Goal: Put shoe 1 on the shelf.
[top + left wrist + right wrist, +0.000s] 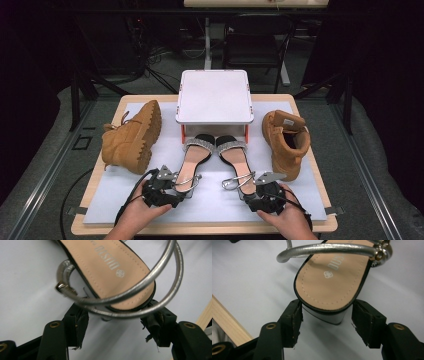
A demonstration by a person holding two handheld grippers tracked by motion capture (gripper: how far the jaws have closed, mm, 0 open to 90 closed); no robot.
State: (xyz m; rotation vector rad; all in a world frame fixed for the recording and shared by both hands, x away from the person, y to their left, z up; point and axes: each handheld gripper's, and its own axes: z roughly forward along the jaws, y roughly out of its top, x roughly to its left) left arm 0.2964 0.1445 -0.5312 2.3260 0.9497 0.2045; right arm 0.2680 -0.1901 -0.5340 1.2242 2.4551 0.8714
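Two sandals with tan insoles and silver straps lie side by side on the white mat, toes tucked under a white stand (pixel 214 97). My left gripper (pixel 181 188) sits at the heel of the left sandal (pixel 192 159). In the left gripper view its jaws stand open (pixel 116 326) on either side of the heel (pixel 110 270) and its looped silver ankle strap (pixel 165 267), the pads (pixel 80 326) apart from it. My right gripper (pixel 248 189) is at the heel of the right sandal (pixel 236 159). In the right gripper view its jaws are open (pixel 327 323) with the heel (pixel 332 282) between them, untouched.
A tan boot (pixel 131 137) lies on its side at the left of the mat (pixel 210 205). A second tan boot (pixel 286 142) stands upright at the right. The wooden table edge (pixel 200 229) runs close in front of both hands. A dark chair stands beyond the table.
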